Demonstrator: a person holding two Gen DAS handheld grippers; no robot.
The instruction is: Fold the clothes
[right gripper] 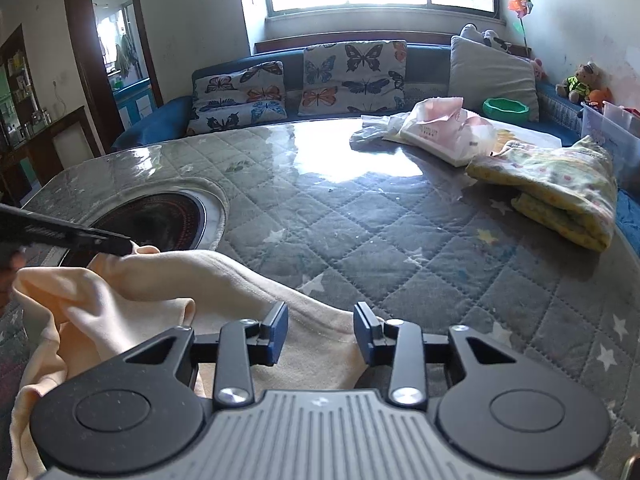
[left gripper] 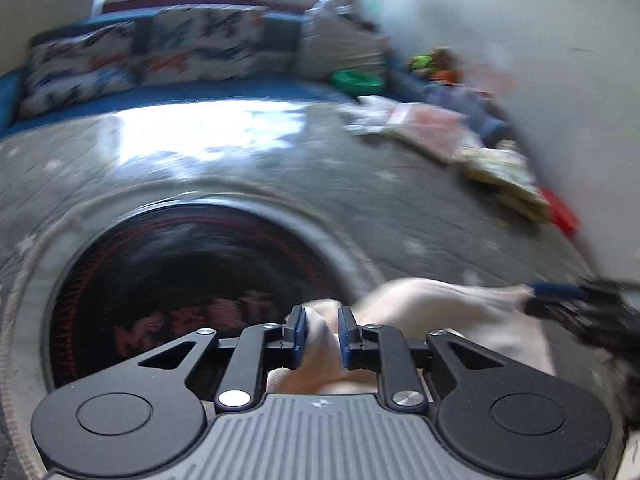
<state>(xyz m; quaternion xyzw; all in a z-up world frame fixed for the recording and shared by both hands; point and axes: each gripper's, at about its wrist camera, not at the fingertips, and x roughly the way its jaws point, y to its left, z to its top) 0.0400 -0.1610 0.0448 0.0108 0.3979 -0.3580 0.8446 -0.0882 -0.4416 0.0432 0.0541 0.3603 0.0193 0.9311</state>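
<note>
Both grippers at a cream garment on the near edge of a quilted worktop.

The cream garment [right gripper: 168,300] lies crumpled at the worktop's [right gripper: 400,232] near left corner, partly over a round dark inset panel [right gripper: 152,220]. Left gripper [left gripper: 322,334]: jaws nearly closed, a fold of the cream cloth between the blue pads; view is blurred, so whether the pads press on it cannot be told. Right gripper [right gripper: 321,330]: jaws part open, hovering over the garment's hem, pads clear of the cloth. Far right on the worktop, well apart: a folded yellow-green patterned cloth [right gripper: 560,196] and a plastic-wrapped pack [right gripper: 444,132].
</note>
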